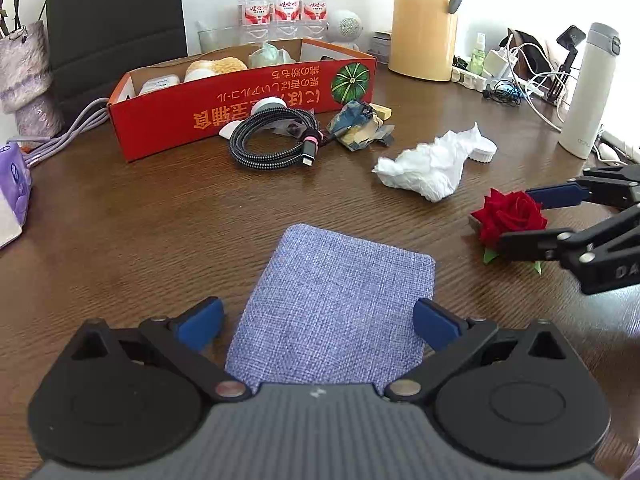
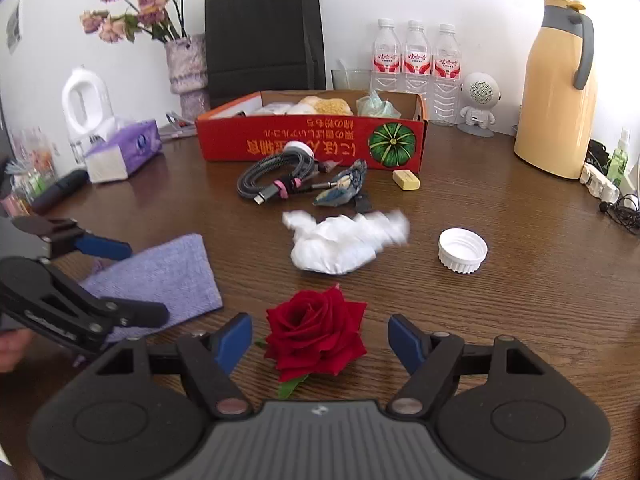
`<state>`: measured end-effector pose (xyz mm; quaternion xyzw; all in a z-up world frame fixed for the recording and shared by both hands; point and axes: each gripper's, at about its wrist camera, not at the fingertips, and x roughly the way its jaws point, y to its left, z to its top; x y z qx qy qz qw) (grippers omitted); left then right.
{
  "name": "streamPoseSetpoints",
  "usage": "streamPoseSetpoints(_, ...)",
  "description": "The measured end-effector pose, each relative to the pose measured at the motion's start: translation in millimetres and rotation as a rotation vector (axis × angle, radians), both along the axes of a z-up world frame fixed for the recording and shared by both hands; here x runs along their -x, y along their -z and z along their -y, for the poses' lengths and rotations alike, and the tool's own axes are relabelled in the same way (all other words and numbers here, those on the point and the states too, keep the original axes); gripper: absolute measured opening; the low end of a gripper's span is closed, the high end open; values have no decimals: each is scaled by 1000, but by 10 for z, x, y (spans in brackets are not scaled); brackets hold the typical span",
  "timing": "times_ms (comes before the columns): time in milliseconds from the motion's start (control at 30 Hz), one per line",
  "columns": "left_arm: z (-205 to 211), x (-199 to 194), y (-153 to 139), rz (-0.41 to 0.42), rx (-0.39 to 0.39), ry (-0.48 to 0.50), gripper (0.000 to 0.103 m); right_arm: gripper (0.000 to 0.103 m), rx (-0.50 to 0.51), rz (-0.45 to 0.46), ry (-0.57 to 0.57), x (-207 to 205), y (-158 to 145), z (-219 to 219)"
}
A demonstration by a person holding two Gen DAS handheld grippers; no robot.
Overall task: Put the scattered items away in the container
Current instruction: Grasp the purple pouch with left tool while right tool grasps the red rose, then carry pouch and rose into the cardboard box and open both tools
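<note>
The red cardboard box (image 1: 224, 120) (image 2: 280, 144) stands at the back of the wooden table and holds several items. My left gripper (image 1: 320, 320) is open, its fingers on either side of a blue-grey cloth (image 1: 340, 304) (image 2: 168, 276) that lies flat. My right gripper (image 2: 320, 340) is open around a red rose (image 2: 316, 332) (image 1: 510, 216) lying on the table. Scattered before the box are a coiled cable (image 1: 276, 140) (image 2: 276, 178), a crumpled blue wrapper (image 1: 360, 124) (image 2: 344, 186), a white tissue (image 1: 432, 164) (image 2: 344, 240), a white cap (image 2: 463, 250) and a yellow bar (image 2: 406, 180).
A yellow thermos jug (image 1: 426, 20) (image 2: 560, 88), three water bottles (image 2: 416, 60), a small white speaker (image 2: 480, 104), a vase of flowers (image 2: 188, 68), a black bag (image 2: 264, 36), a purple tissue pack (image 2: 124, 152) and a white flask (image 1: 592, 88) ring the table. Chargers and cables (image 1: 516, 76) lie at the right.
</note>
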<state>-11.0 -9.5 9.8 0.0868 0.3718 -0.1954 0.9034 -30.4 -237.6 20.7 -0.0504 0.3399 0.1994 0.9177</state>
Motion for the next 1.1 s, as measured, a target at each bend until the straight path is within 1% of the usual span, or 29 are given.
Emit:
streamPoseSetpoints(33,-7,13,3,3,4,-4,103,74,11,5,-10,-2,19,-47)
streamPoseSetpoints(100,-8,71,17,25,16,-33,97,71,35,5,-13,-15,53,-139)
streamPoseSetpoints(133,0,117,17,38,21,-47,90,66,48,2,-9,-26,72,-180)
streamPoseSetpoints(167,14,164,11,50,26,-55,79,59,42,3,-6,-24,74,-194)
streamPoseSetpoints(200,25,208,2,63,32,-68,71,54,26,-2,-4,-23,70,-197)
streamPoseSetpoints(233,27,241,-5,75,43,-91,52,47,16,-5,0,-16,67,-201)
streamPoseSetpoints(267,21,266,-8,84,59,-120,33,45,20,-2,4,-4,68,-211)
streamPoseSetpoints(333,0,305,-14,87,86,-176,16,42,23,5,12,21,72,-235)
streamPoseSetpoints(400,-25,354,-37,83,115,-218,13,41,11,6,29,49,57,-235)
streamPoseSetpoints(467,-42,455,-110,121,133,-251,12,41,-3,29,45,109,-2,-221)
streamPoseSetpoints(600,-4,733,-399,290,147,-306,12,41,-58,122,74,273,-225,-188)
streamPoseSetpoints(667,38,868,-523,374,161,-325,13,41,-92,143,89,303,-337,-201)
streamPoseSetpoints(733,93,985,-602,443,143,-350,13,41,-121,154,100,319,-442,-233)
streamPoseSetpoints(800,124,1077,-658,470,130,-362,13,41,-137,186,110,378,-529,-265)
streamPoseSetpoints(900,107,1269,-684,510,143,-394,13,42,-141,247,122,549,-590,-290)
streamPoseSetpoints(1033,115,1562,-646,588,107,-456,13,42,-175,260,153,779,-556,-255)
streamPoseSetpoints(1100,128,1691,-616,605,99,-474,13,42,-174,282,161,925,-515,-256)
